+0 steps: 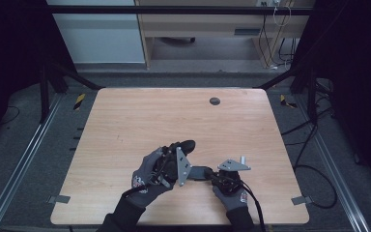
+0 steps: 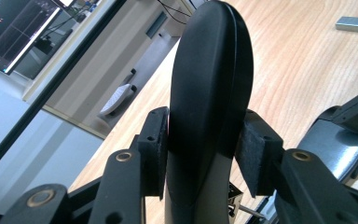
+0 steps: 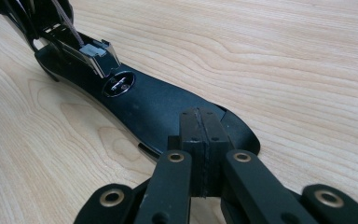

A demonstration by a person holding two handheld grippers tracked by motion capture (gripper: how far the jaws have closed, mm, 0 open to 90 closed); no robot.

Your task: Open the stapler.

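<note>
Wooden table (image 1: 125,121) lies bare around my grippers; my left gripper (image 2: 205,154) clamps a black paddle-shaped piece (image 2: 209,79) upright — my right gripper (image 3: 200,154), jaws closed together, rests over its flat black end (image 3: 158,112). Next, I judge, a steady hand-over.

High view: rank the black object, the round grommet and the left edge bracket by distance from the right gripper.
1. black object, at the tips of the right gripper, on its left.
2. round grommet, toward the far edge.
3. left edge bracket, near-left corner.
</note>
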